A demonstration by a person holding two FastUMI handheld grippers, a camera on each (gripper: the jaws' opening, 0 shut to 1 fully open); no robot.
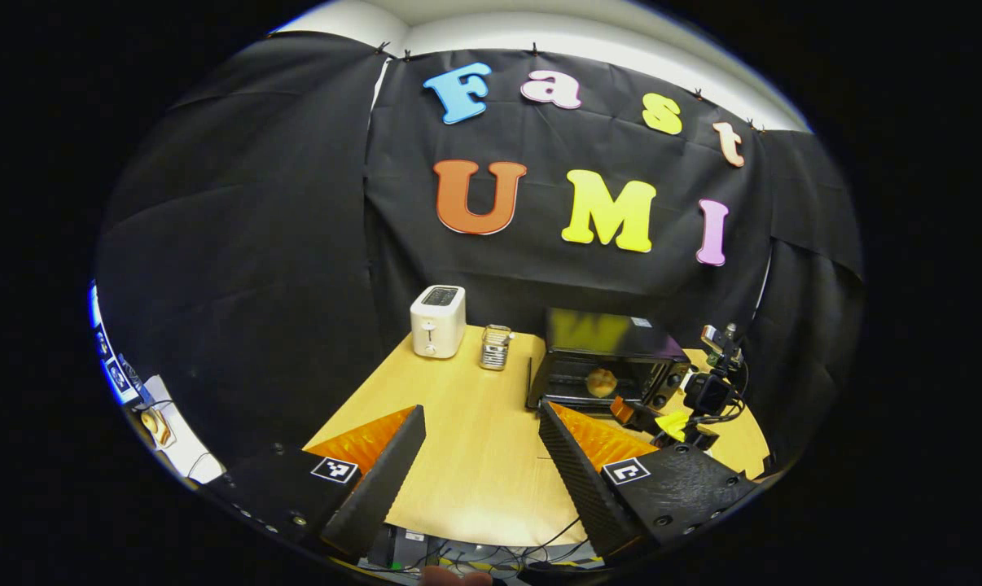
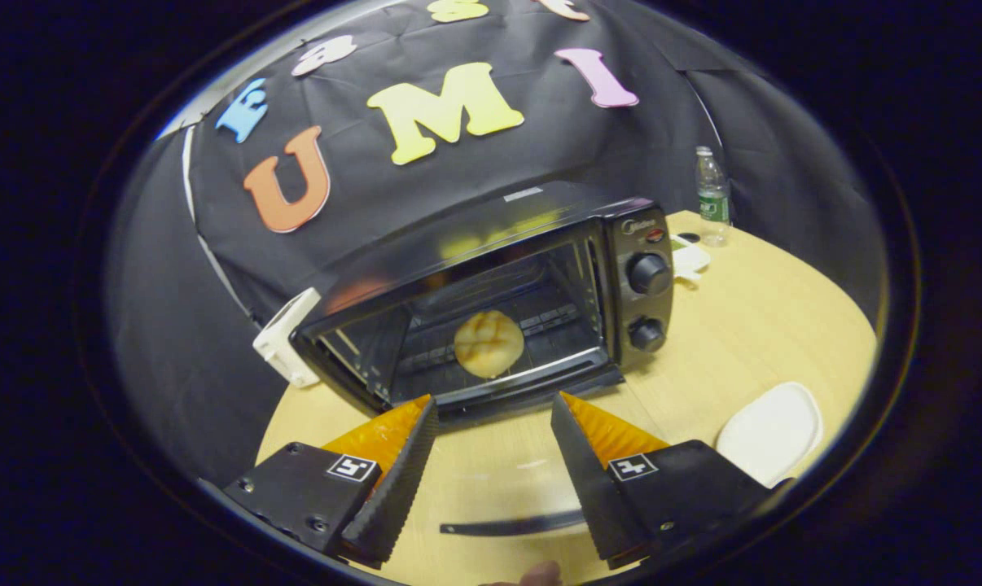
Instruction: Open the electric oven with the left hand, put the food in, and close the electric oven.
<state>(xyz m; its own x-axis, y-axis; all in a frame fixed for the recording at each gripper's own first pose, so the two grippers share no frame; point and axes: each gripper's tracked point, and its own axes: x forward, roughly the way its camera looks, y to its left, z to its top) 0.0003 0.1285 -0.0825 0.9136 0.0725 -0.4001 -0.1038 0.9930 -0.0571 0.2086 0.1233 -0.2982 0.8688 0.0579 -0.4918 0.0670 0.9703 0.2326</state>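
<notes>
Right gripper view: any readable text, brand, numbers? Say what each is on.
No text reads cleanly.
Logo on the electric oven, above the knobs: too small to read.
Sticker on the oven top: blurred.
Water bottle label: too small.
Square marker on the right gripper: a pattern, no words.

On the surface (image 2: 751, 325) we see the oven (image 2: 499, 293) with its door down and the bun (image 2: 488, 343) inside on the rack, a toaster (image 1: 438, 321) to its left, a bottle (image 2: 712, 195) behind-right, and a plate (image 2: 772, 431) front-right.
</notes>
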